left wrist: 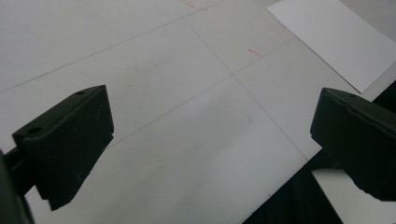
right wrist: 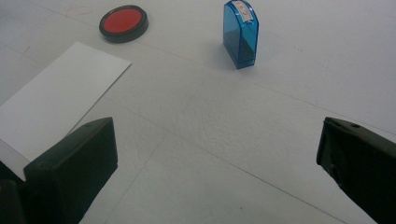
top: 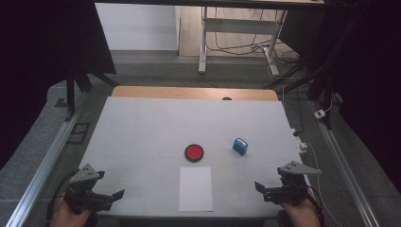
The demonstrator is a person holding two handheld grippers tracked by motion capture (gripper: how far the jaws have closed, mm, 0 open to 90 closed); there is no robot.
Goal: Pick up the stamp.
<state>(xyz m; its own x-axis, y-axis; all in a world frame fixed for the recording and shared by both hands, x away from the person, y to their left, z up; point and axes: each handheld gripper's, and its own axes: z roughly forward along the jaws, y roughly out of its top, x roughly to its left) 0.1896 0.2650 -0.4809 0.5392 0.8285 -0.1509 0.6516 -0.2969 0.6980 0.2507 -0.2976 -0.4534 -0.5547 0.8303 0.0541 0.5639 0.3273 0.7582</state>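
— Where, the blue stamp?
— Upright on the white table, right of centre, ahead of the right gripper and a little toward the middle, well apart from it. In the right gripper view, standing far beyond the jaws, nearer the right one's side than the left, label on top.
— And the rest?
— Red ink pad just left of the stamp, round, black-rimmed, lid off. White sheet of paper lying flat near the front edge, straight below the pad, between the two grippers.
— State of the tongs?
— Both spread wide, nothing between the jaws. Left gripper held at the near left corner, far from stamp and pad; bare table under it in the left gripper view, a corner of the paper at upper right. Right gripper at the near right corner, jaws pointing inward toward the paper.
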